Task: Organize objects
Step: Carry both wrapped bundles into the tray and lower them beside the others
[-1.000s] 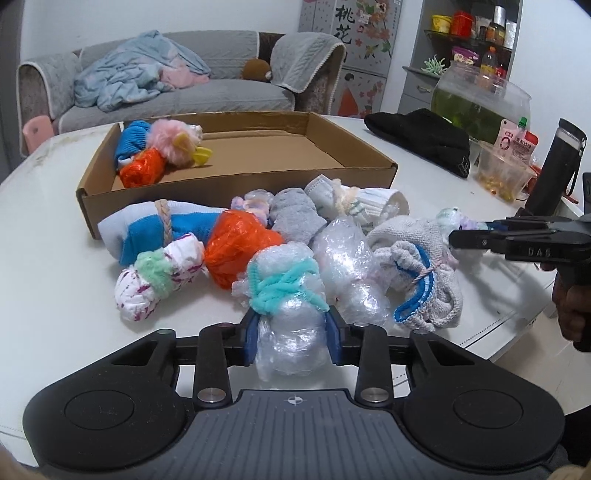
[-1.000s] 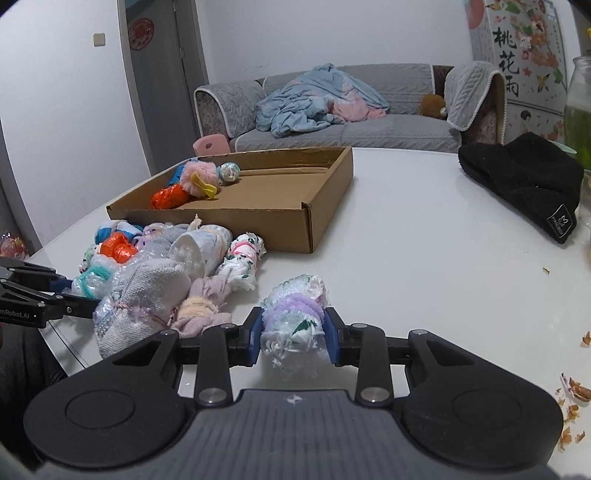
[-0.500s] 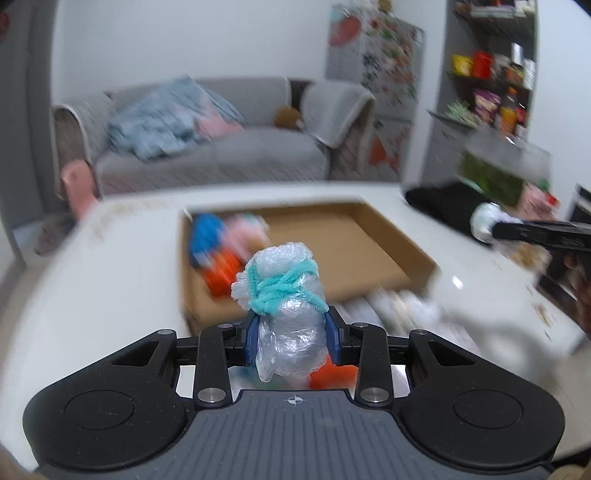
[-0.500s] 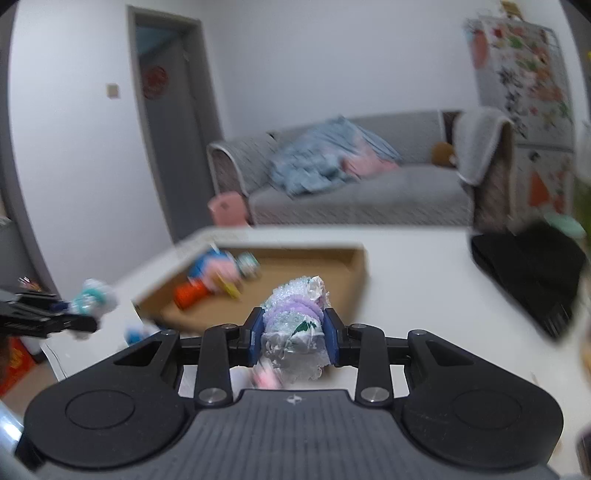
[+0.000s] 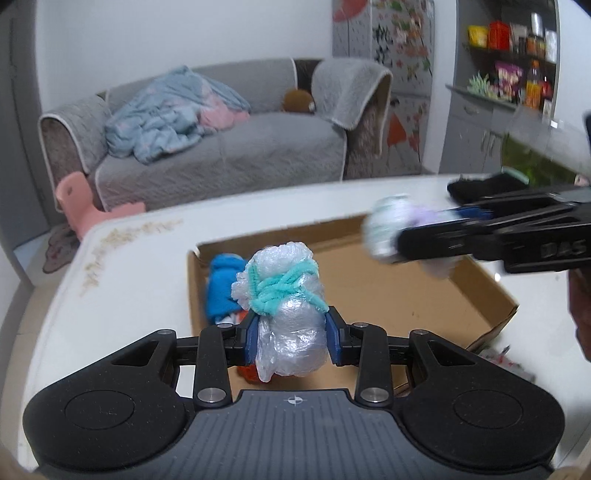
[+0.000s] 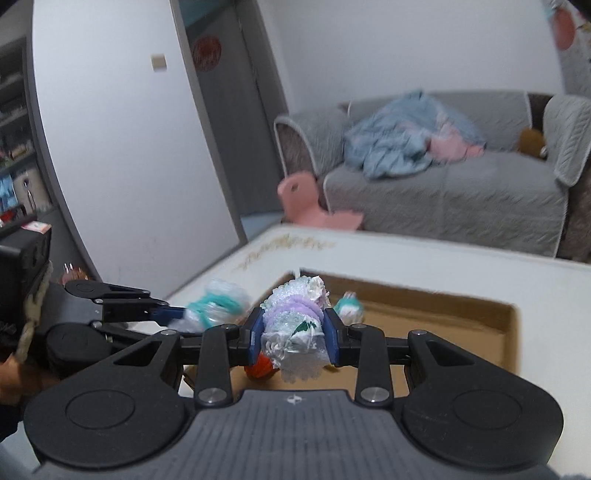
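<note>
**Q:** Behind the work surface, what occupies the room?

**A:** Grey sofa [image 5: 221,147] along the far wall, with a crumpled blue blanket [image 5: 166,110] on its seat. A pink plastic chair [image 6: 310,203] stands on the floor near the sofa's end. A shelf unit [image 5: 509,29] holding jars is at upper right in the left wrist view.

**Q:** Describe the surface and the container.

**A:** White table [image 5: 129,280] with a scatter of crumbs near its far edge. An open cardboard box [image 5: 406,288] lies flat on it. A blue bundle [image 5: 221,288] rests in the box's left end; an orange bundle [image 6: 260,367] shows partly beneath the gripped items.

**Q:** State of the left gripper?

**A:** Left gripper [image 5: 291,338] is clamped on a clear plastic-wrapped bundle tied with teal cord [image 5: 284,306]. Both blue pads press its sides. The bundle hangs above the left part of the box, clear of the floor of the box.

**Q:** State of the right gripper?

**A:** Right gripper [image 6: 293,341] is clamped on a plastic-wrapped bundle banded with purple cord [image 6: 295,325], held over the box. In the left wrist view this gripper enters from the right, blurred.
</note>
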A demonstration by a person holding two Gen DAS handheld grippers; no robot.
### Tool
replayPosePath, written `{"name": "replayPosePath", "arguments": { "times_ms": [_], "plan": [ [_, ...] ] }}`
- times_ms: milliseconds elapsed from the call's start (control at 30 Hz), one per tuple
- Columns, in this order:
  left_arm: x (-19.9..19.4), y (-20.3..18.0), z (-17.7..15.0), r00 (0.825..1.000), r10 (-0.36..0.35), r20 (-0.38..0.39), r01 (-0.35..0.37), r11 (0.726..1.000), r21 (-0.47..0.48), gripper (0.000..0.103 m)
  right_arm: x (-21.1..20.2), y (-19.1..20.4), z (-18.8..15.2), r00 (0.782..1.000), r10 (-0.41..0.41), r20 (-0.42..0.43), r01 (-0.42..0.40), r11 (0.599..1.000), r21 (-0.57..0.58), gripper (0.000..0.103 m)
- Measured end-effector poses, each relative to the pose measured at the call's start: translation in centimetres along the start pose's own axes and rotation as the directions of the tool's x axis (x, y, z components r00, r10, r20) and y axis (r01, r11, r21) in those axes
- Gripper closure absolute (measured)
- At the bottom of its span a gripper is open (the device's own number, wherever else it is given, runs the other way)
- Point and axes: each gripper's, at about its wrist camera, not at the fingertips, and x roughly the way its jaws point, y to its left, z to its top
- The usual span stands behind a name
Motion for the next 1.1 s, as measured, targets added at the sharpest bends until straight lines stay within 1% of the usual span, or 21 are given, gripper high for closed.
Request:
{"name": "replayPosePath", "arguments": {
  "times_ms": [67, 167, 267, 400, 633, 700, 733, 833, 867, 933, 1000, 1033, 1067, 1100],
  "plan": [
    [1.2, -0.1, -0.5, 1.0, 0.014, -0.022, -0.014, 1.0, 0.021, 0.061, 1.9, 0.2, -0.2, 0.999, -0.008, -0.046, 0.008, 1.0, 0.001, 0.073],
    [2.7, -0.4, -1.3, 0.998, 0.024, -0.055, -0.022, 0.999, 0.046, 0.061, 3.1, -0.2, -0.9, 0.996, -0.022, -0.09, 0.022, 1.0, -0.001, 0.073],
    [3.9, -0.9, -1.9, 0.995, 0.066, -0.075, -0.058, 0.993, 0.106, 0.061, 3.9, -0.6, -1.2, 0.991, -0.032, -0.128, 0.033, 0.999, 0.002, 0.073],
    [5.0, -1.6, -2.6, 0.99, 0.095, -0.104, -0.076, 0.982, 0.171, 0.061, 5.2, -0.6, -1.8, 0.983, -0.038, -0.177, 0.039, 0.999, 0.005, 0.073],
    [5.7, -1.4, -2.8, 0.989, 0.095, -0.118, -0.072, 0.981, 0.182, 0.059, 6.8, -0.2, -2.1, 0.97, -0.033, -0.239, 0.039, 0.999, 0.022, 0.072],
    [5.8, -1.2, -2.8, 0.989, 0.088, -0.122, -0.066, 0.983, 0.172, 0.053, 7.3, -0.3, -2.1, 0.965, -0.031, -0.26, 0.042, 0.999, 0.035, 0.072],
    [6.0, -1.2, -2.8, 0.988, 0.093, -0.125, -0.07, 0.983, 0.172, 0.048, 7.4, -0.3, -2.2, 0.963, -0.034, -0.268, 0.045, 0.998, 0.036, 0.072],
    [6.1, -1.6, -2.8, 0.987, 0.098, -0.13, -0.073, 0.981, 0.18, 0.045, 7.7, 0.2, -2.5, 0.959, -0.039, -0.282, 0.046, 0.999, 0.019, 0.072],
    [6.1, -1.6, -2.7, 0.986, 0.097, -0.133, -0.073, 0.981, 0.178, 0.042, 7.8, 0.3, -2.5, 0.957, -0.038, -0.288, 0.044, 0.999, 0.013, 0.071],
    [6.2, -1.5, -2.5, 0.986, 0.089, -0.141, -0.066, 0.985, 0.162, 0.037, 8.0, 0.8, -2.5, 0.952, -0.039, -0.302, 0.04, 0.999, -0.004, 0.069],
    [6.1, -1.4, -2.4, 0.985, 0.089, -0.146, -0.067, 0.986, 0.151, 0.037, 8.0, 1.3, -2.4, 0.951, -0.053, -0.304, 0.046, 0.999, -0.028, 0.068],
    [6.1, -1.3, -2.3, 0.984, 0.09, -0.152, -0.068, 0.987, 0.143, 0.034, 8.1, 1.3, -2.2, 0.951, -0.054, -0.305, 0.047, 0.998, -0.03, 0.068],
    [6.1, -1.1, -2.2, 0.983, 0.088, -0.161, -0.068, 0.989, 0.129, 0.027, 8.0, 1.3, -2.1, 0.951, -0.052, -0.305, 0.045, 0.999, -0.03, 0.061],
    [6.1, -1.0, -2.1, 0.981, 0.086, -0.172, -0.067, 0.991, 0.113, 0.024, 8.0, 1.4, -1.9, 0.95, -0.05, -0.307, 0.043, 0.999, -0.03, 0.048]
  ]
}}
